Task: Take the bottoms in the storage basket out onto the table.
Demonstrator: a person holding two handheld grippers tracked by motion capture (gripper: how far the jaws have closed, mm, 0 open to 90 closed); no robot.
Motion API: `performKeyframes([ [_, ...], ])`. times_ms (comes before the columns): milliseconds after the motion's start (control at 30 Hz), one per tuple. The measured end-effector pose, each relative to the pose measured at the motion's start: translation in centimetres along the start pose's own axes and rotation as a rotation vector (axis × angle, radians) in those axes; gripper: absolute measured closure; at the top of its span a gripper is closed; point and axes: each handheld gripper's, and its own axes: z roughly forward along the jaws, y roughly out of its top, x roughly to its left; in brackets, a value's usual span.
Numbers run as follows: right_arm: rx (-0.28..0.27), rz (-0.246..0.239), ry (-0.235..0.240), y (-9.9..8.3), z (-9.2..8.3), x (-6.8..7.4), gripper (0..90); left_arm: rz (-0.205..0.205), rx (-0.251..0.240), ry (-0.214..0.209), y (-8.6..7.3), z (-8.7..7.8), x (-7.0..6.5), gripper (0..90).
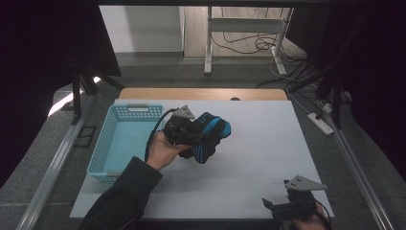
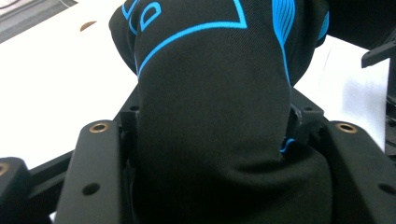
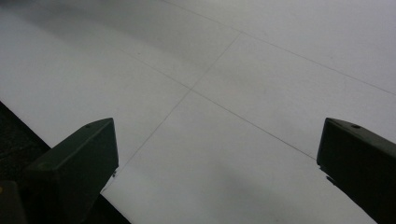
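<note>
left gripper (image 1: 198, 136) clamps black-blue cloth (image 1: 210, 134), seemingly lifted beside basket (image 1: 125, 139).

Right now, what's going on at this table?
A person holds a tool in each hand. The left tool is clamped on a black garment with blue lines, lifted above the white table, just right of the blue basket. The right tool sits open at the table's near right corner, holding nothing.
</note>
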Motion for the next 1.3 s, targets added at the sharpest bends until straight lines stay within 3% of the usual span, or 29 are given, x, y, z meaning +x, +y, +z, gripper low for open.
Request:
performKeyframes([
  [333,0.000,-0.002,0.001,0.0,0.0,0.0,0.0,0.015,0.047,-0.010,-0.5,3.2,-1.0,41.2],
  [633,0.001,-0.003,0.002,0.0,0.0,0.0,0.0,-0.022,0.137,0.005,-2.0,6.2,-0.6,39.9],
  [1133,0.006,-0.010,0.002,0.0,0.0,0.1,0.0,-0.042,0.232,0.040,-4.0,9.1,0.2,35.1],
  [1300,0.008,-0.012,0.002,0.0,0.0,0.1,0.0,-0.018,0.250,0.055,-4.3,9.7,0.1,33.0],
])
